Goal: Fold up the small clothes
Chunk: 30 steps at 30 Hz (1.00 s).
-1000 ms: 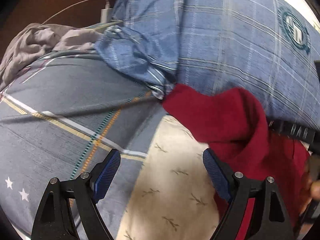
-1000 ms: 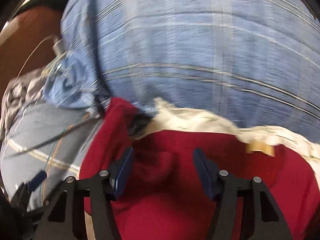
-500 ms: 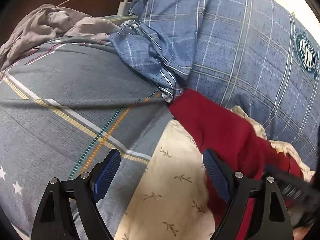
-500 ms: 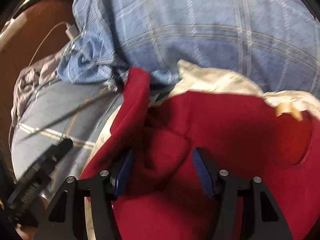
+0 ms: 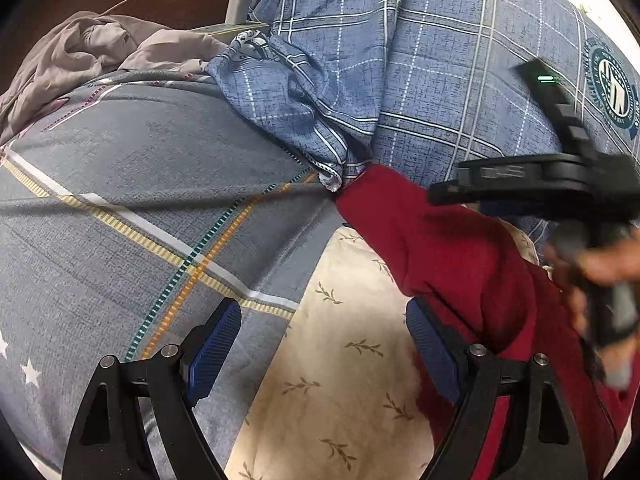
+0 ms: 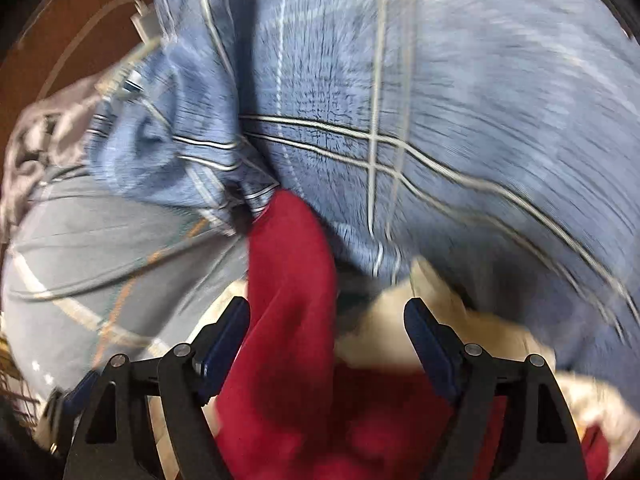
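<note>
A dark red garment lies on a cream leaf-print cloth, its sleeve reaching up to the blue plaid bedding. My left gripper is open above the cream cloth, with its right finger at the red garment's edge. At the right a hand holds the right gripper's black frame over the garment. In the blurred right wrist view my right gripper has its jaws opening. The red sleeve lies between them, close to the left pad, and neither pad presses on it.
Blue plaid bedding is bunched at the back. A grey sheet with coloured stripes covers the left. A crumpled grey garment and a white charger with cable lie at the far left edge.
The right gripper let go of the bunched red fabric, widened its jaws and swung over the sleeve. It now shows higher in the left wrist view. The left gripper barely moved.
</note>
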Motion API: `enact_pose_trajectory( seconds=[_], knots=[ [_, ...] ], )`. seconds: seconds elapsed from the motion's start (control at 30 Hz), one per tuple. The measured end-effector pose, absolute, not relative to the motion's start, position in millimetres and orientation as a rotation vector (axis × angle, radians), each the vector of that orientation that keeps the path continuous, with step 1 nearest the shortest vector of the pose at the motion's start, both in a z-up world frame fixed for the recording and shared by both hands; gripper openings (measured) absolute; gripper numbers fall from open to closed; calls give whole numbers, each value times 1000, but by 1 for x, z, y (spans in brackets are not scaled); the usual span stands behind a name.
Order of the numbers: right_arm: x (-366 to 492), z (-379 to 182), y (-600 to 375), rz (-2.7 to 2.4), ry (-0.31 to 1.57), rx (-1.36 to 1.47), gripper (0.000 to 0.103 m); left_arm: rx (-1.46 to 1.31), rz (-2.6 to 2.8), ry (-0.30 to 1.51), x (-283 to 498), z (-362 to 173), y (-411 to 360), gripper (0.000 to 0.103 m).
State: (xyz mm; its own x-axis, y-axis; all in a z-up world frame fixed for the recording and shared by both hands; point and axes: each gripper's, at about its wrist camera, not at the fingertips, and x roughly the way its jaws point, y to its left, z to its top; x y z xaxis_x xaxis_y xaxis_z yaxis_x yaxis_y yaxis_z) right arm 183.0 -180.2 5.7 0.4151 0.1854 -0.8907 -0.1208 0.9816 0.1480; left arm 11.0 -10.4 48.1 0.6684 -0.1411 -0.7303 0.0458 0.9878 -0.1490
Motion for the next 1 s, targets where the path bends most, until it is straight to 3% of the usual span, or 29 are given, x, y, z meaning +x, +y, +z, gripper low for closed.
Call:
enact_pose_trajectory(
  seconds=[0.13,0.2,0.23,0.27,0.43,0.57,0.8,1.0],
  knots=[
    [223,-23,-168,233,1210,62,80,-124,-101,840,16,44,-10,84],
    [232,-33,-162,259,1224,72,69,-118,-97,850,20,41,-12,84],
    [235,-37,-158,258,1225,59,30,-114,-95,853,22,40,-13,84],
    [236,-41,-153,238,1227,23,8,-112,-94,853,23,40,-13,84],
    [210,-28,-150,214,1126,-11,6,-119,-80,849,23,40,-11,84],
    [161,16,-175,216,1008,90,6,-119,-73,837,20,43,-9,84],
    [29,90,-270,102,759,296,6,-148,-80,812,11,48,-8,84],
    [-84,92,-325,-103,709,338,6,-97,-103,800,1,49,-21,84]
  ],
)
